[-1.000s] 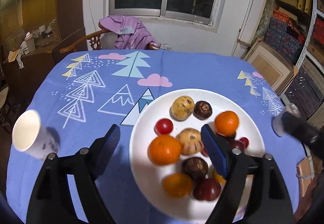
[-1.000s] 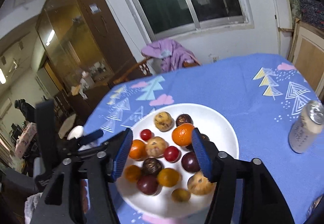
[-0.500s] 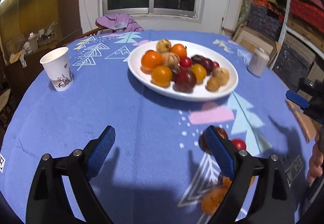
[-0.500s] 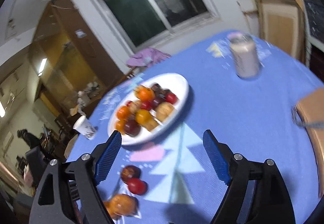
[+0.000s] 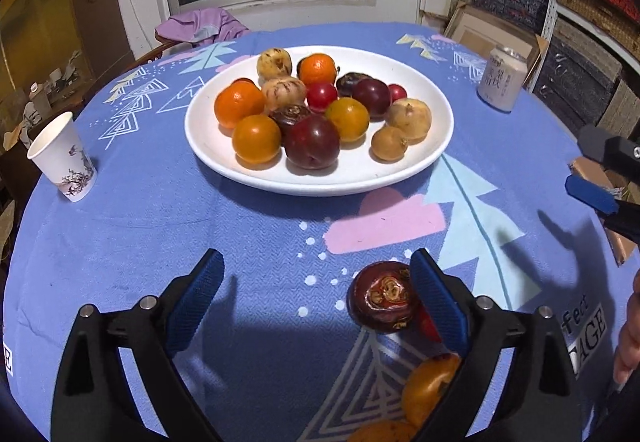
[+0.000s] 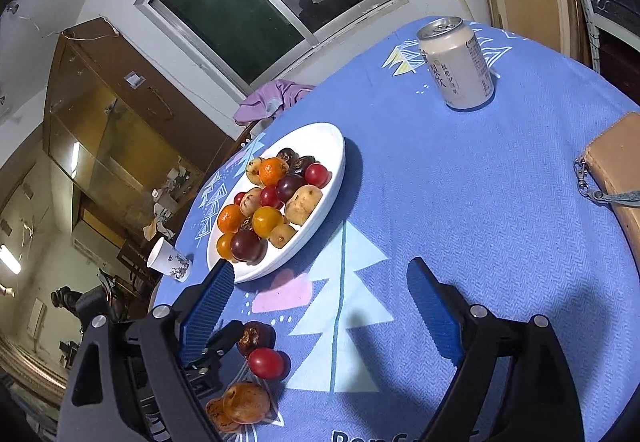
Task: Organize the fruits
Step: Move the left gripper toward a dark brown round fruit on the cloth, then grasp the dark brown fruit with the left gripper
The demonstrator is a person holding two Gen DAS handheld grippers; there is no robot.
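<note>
Left gripper (image 5: 316, 282) low in frame, jaws spread and just been opening — the dark mangosteen (image 5: 382, 296) sits just inside its right finger, unpinched, so left is nearer. Right gripper (image 6: 320, 306), jaws likewise opening, holds nothing; the loose fruit lies lower left. Farther up, the white plate (image 5: 216, 154) — already heaped.

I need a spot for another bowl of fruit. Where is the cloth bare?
Bare cloth lies between the paper cup and the white plate, and between the plate and the can. It is crowded near the front edge, where loose fruits lie by the left gripper.
</note>
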